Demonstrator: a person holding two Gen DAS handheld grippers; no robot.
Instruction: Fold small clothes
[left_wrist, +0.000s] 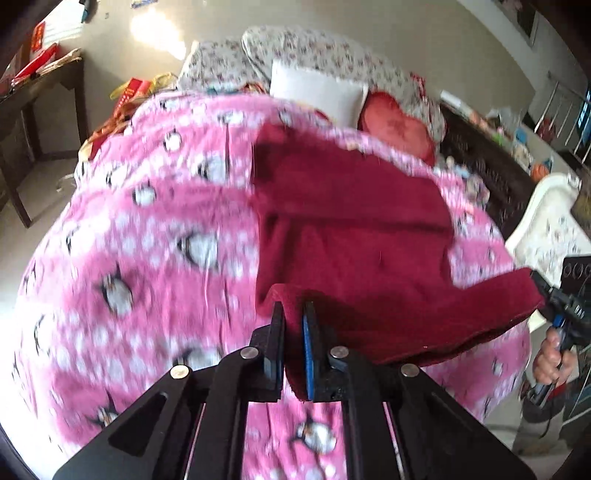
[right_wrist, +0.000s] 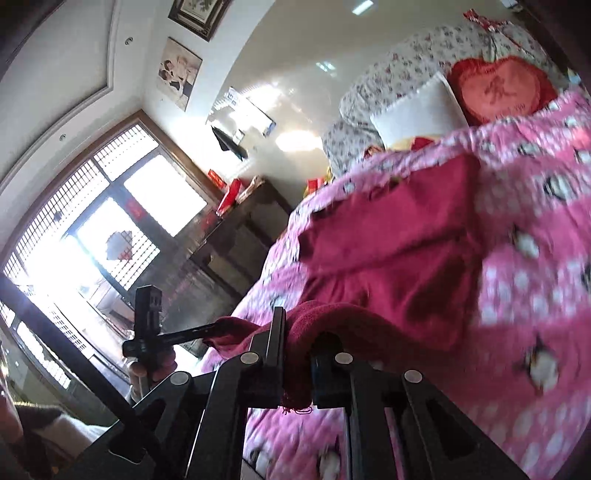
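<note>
A dark red garment (left_wrist: 351, 206) lies spread on a pink penguin-print blanket (left_wrist: 147, 240), its near edge lifted off the bed. My left gripper (left_wrist: 293, 314) is shut on the near left corner, with cloth pinched between its pads. At the right edge of the left wrist view, my right gripper (left_wrist: 540, 286) pinches the other near corner. In the right wrist view the right gripper (right_wrist: 299, 332) is shut on a bunched fold of the garment (right_wrist: 399, 240). The left gripper (right_wrist: 218, 326) holds the far corner there, with a hand below it.
A white pillow (left_wrist: 317, 92), a red heart cushion (left_wrist: 397, 129) and floral bedding (left_wrist: 295, 44) sit at the head of the bed. A dark wooden table (left_wrist: 44, 85) stands left of it, a white chair (left_wrist: 546, 221) right. A dark cabinet (right_wrist: 236, 236) stands by the window.
</note>
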